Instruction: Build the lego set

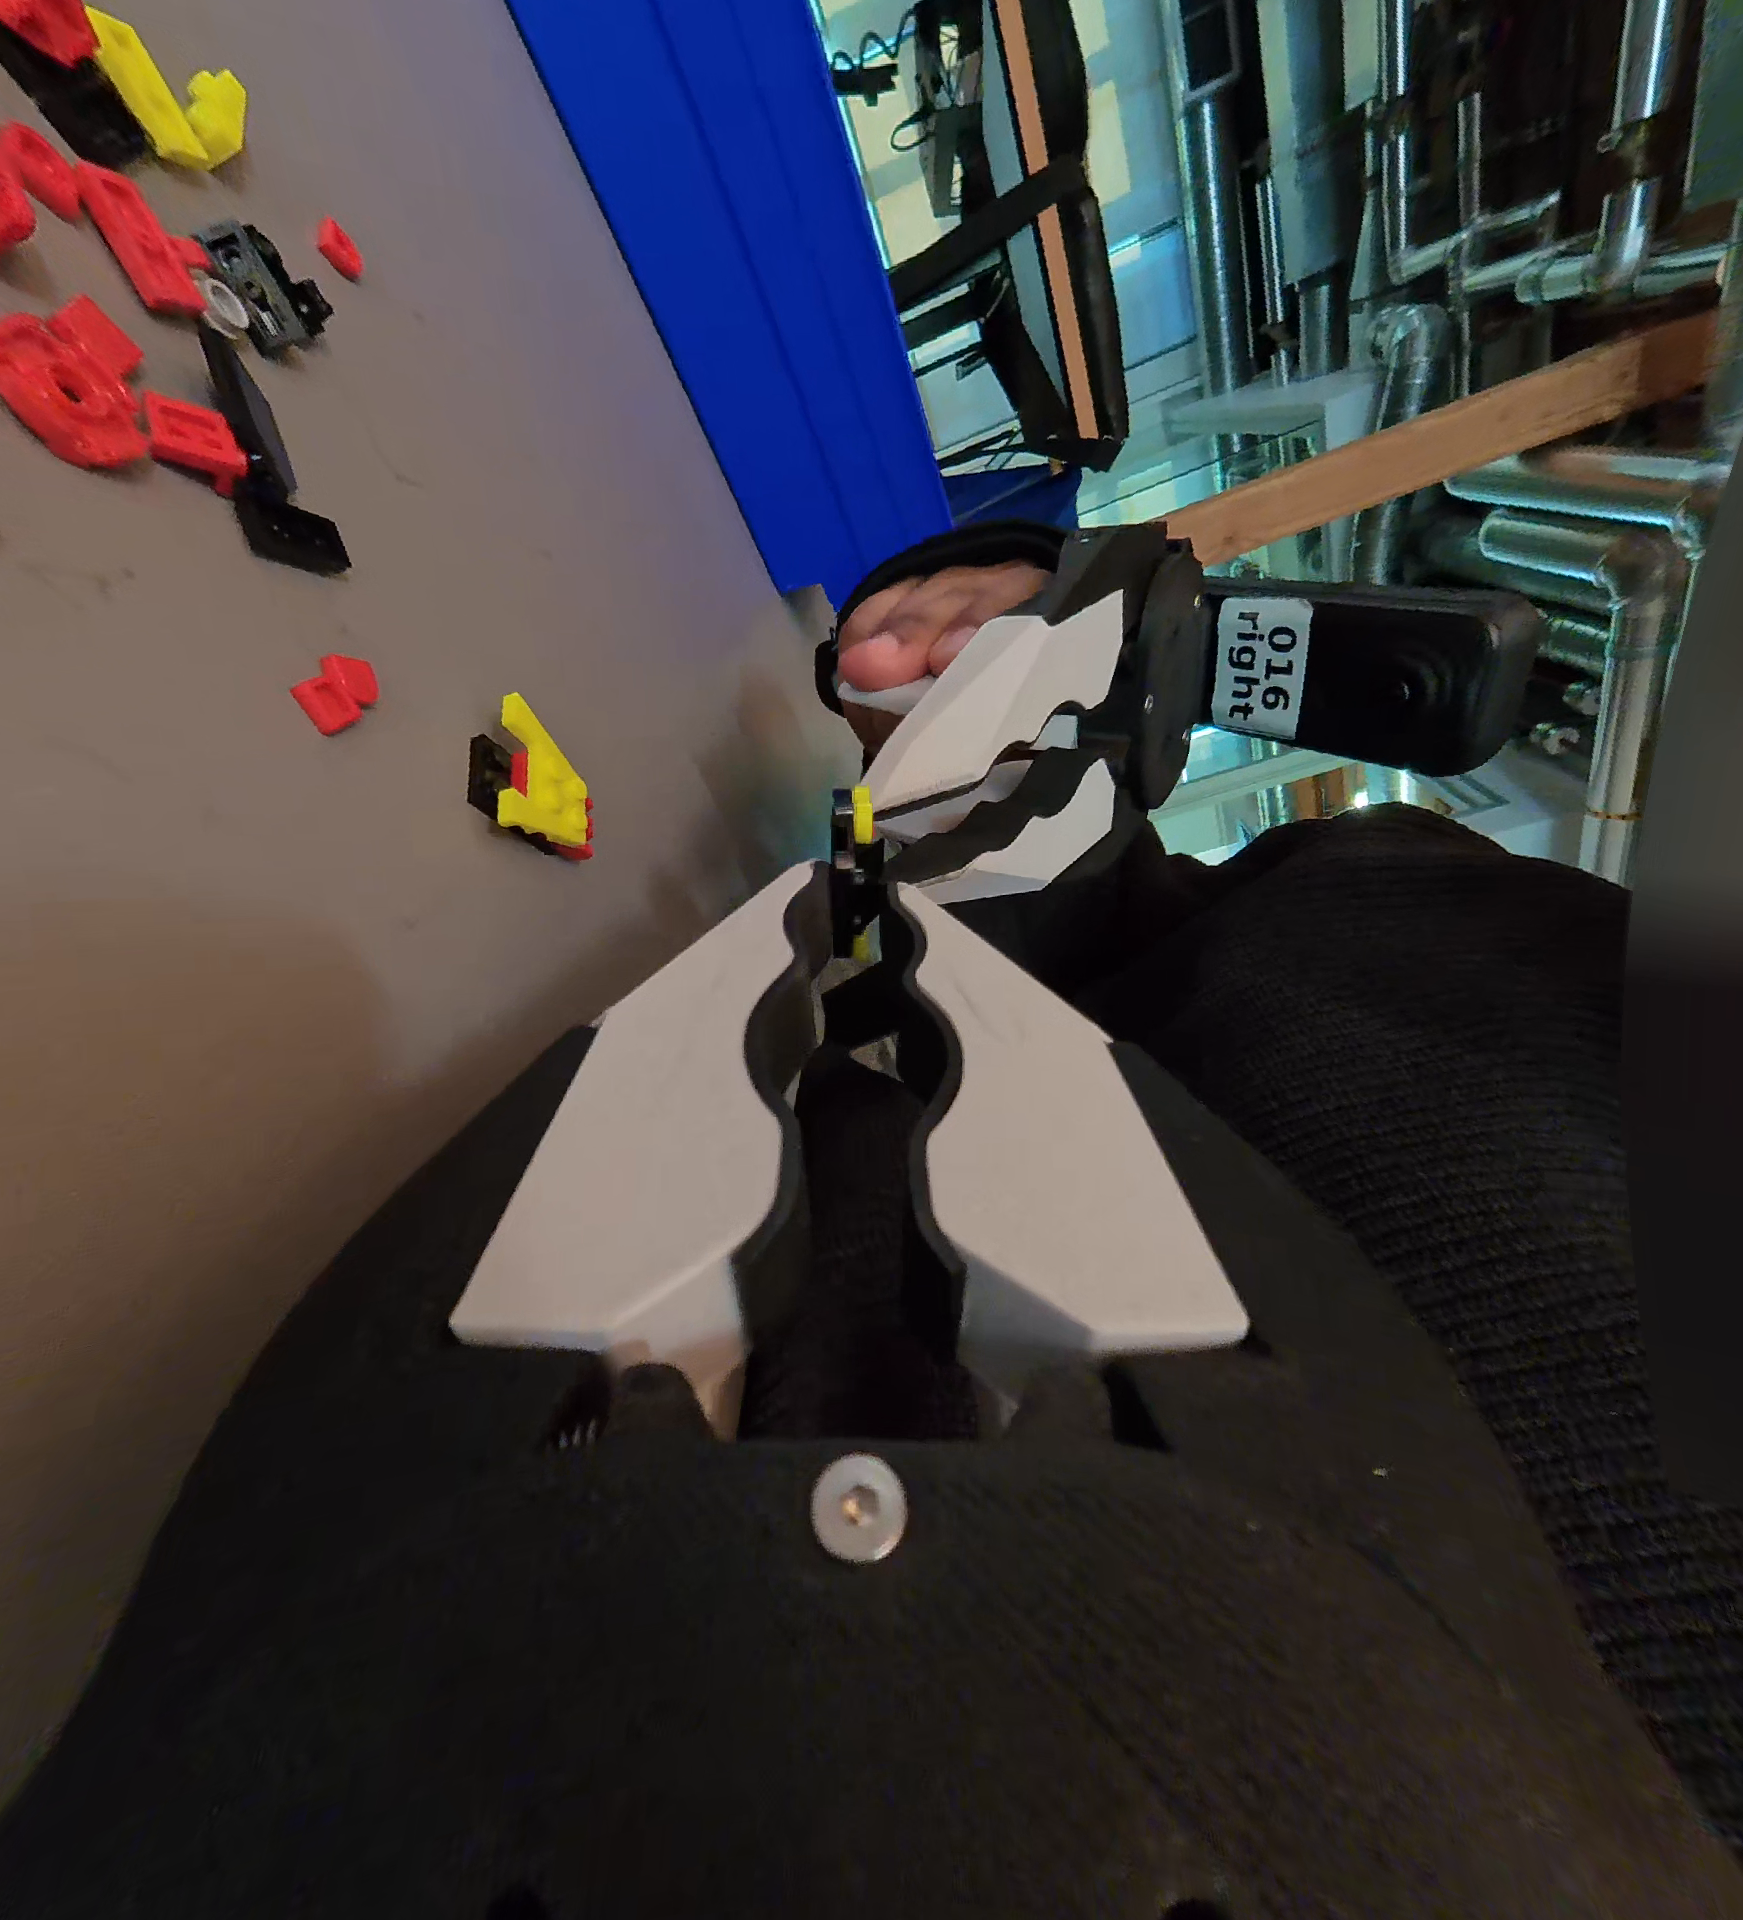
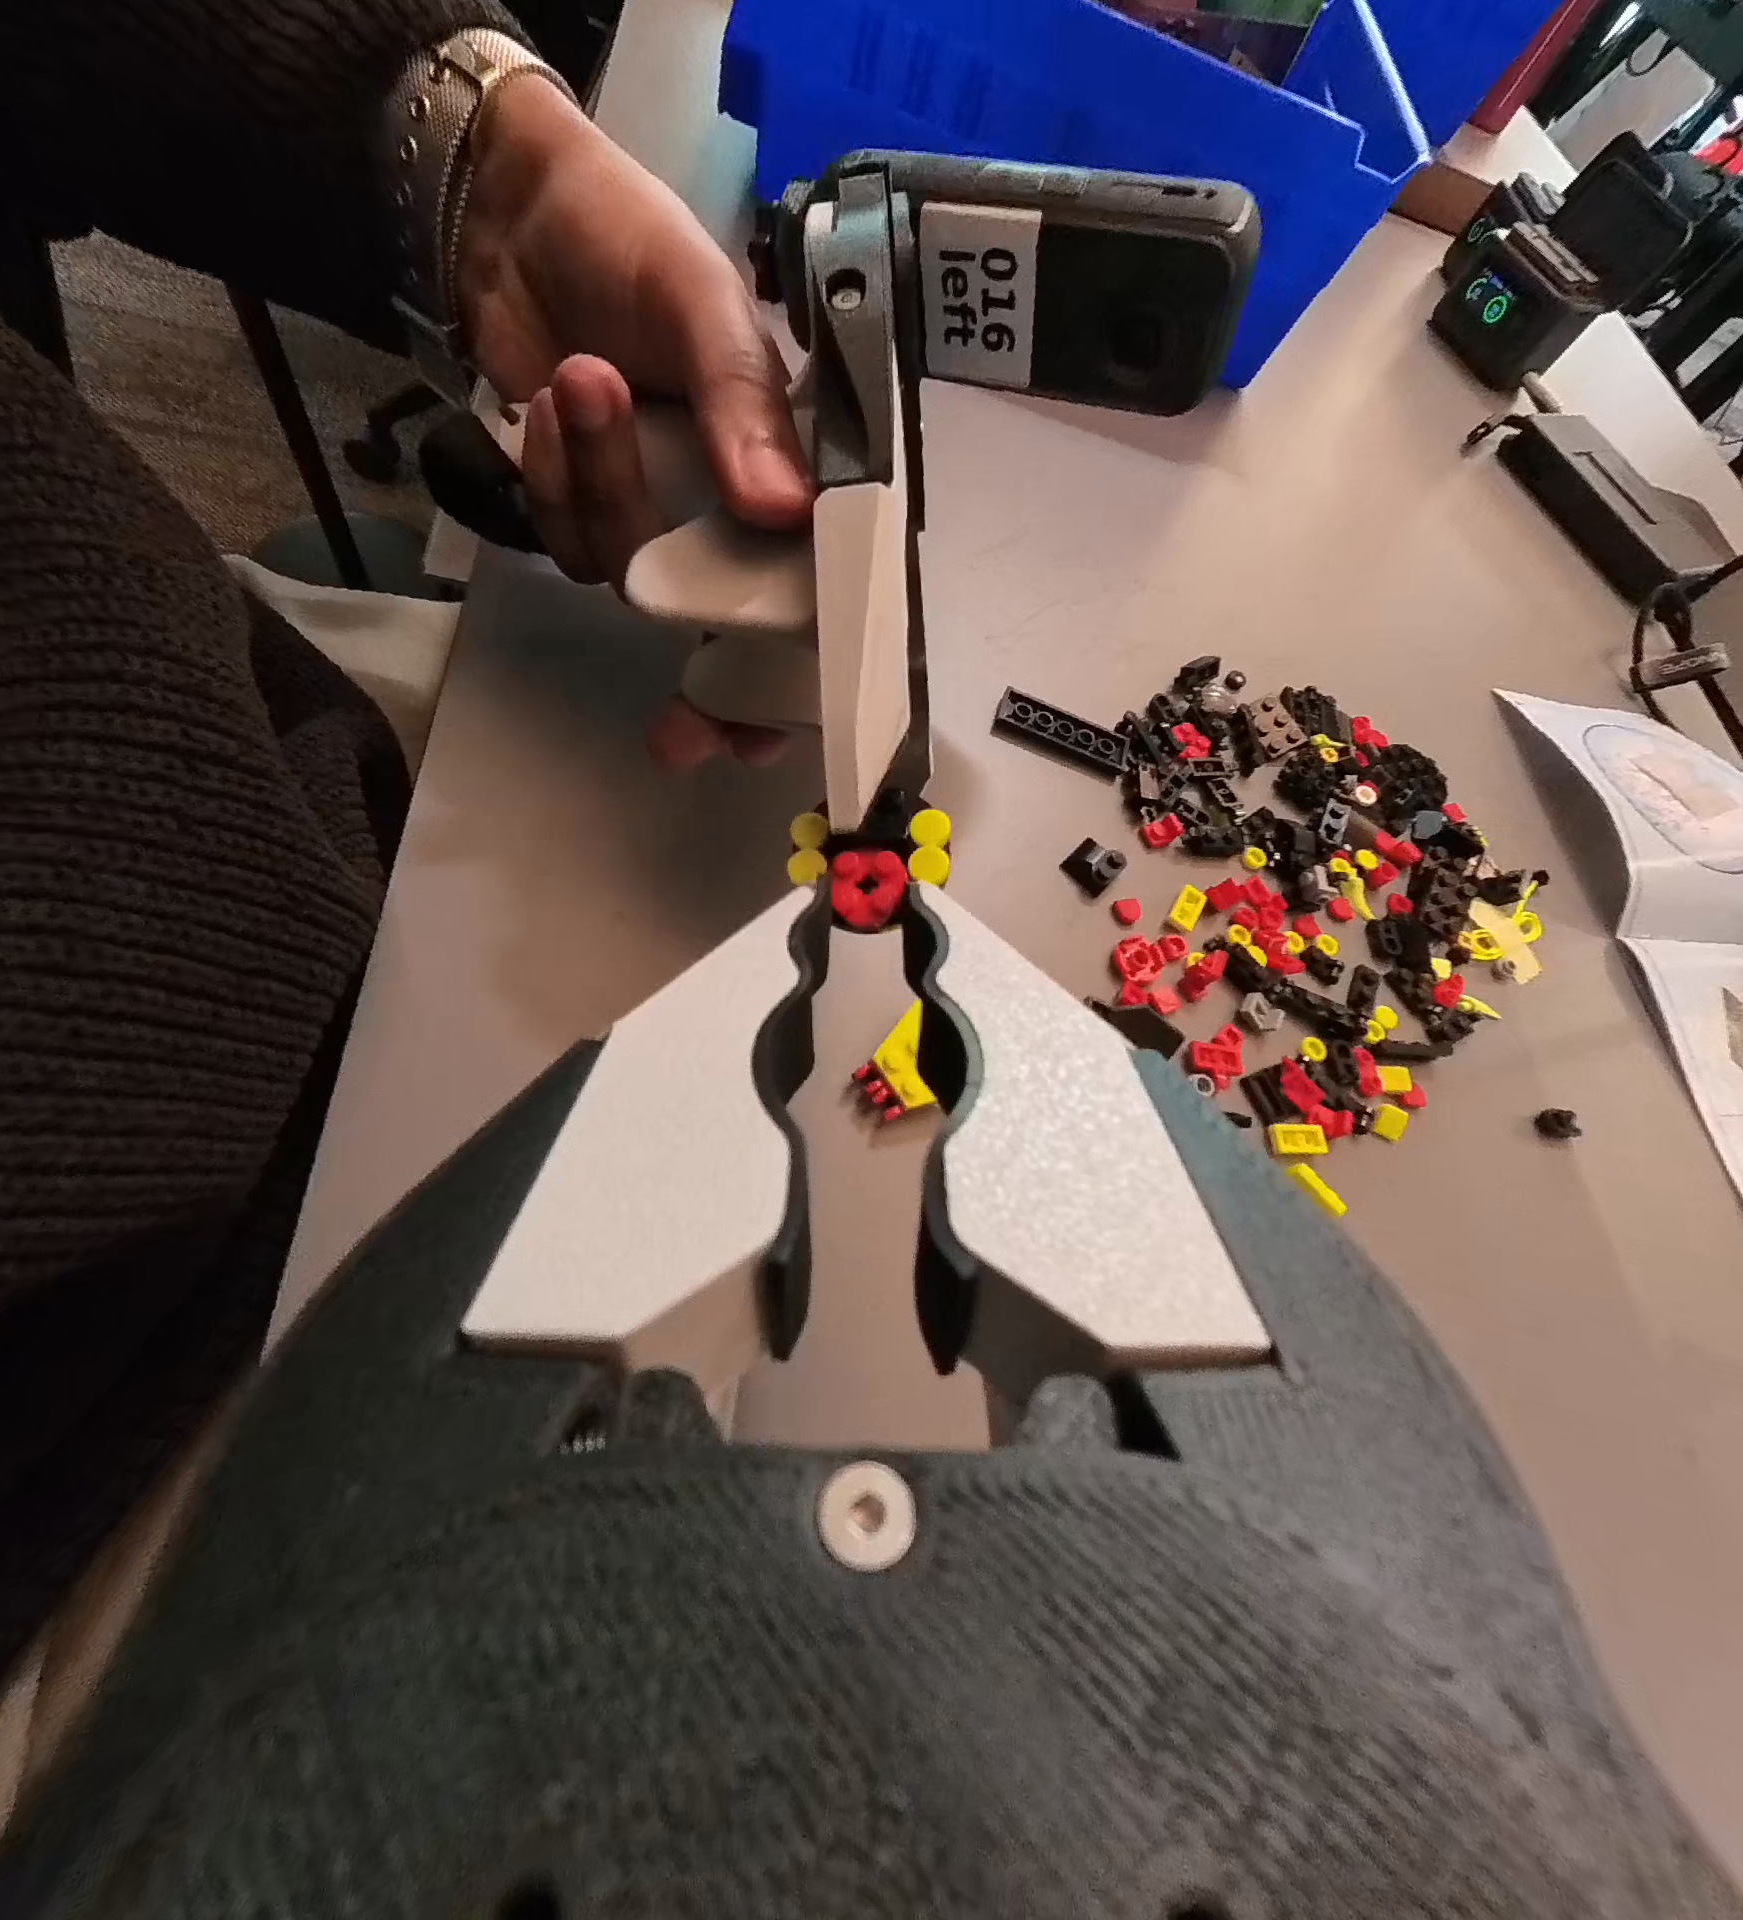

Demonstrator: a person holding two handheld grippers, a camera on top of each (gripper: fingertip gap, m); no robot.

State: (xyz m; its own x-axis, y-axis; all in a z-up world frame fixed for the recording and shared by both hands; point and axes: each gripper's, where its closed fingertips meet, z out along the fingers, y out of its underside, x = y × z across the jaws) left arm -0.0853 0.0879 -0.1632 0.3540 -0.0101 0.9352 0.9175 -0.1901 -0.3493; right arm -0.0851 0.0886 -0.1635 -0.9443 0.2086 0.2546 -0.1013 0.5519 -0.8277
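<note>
My left gripper (image 1: 856, 902) is shut on a small black and yellow lego assembly (image 1: 854, 847) and holds it in the air above the table. In the right wrist view the left gripper (image 2: 872, 808) comes down from above, with the assembly's yellow studs (image 2: 929, 844) showing on both sides. My right gripper (image 2: 869, 906) is shut on a round red piece (image 2: 865, 883) that sits against the assembly's face. In the left wrist view the right gripper (image 1: 888, 831) meets the assembly from the right. The red piece is hidden there.
A small yellow, red and black sub-assembly (image 2: 896, 1070) lies on the grey table (image 2: 1158, 520), also seen in the left wrist view (image 1: 536, 784). A pile of loose red, black and yellow pieces (image 2: 1314, 914) lies to the right. An open instruction booklet (image 2: 1729, 935) and blue bins (image 2: 1054, 125) stand beyond. Left and right tips are no more than a few centimetres apart.
</note>
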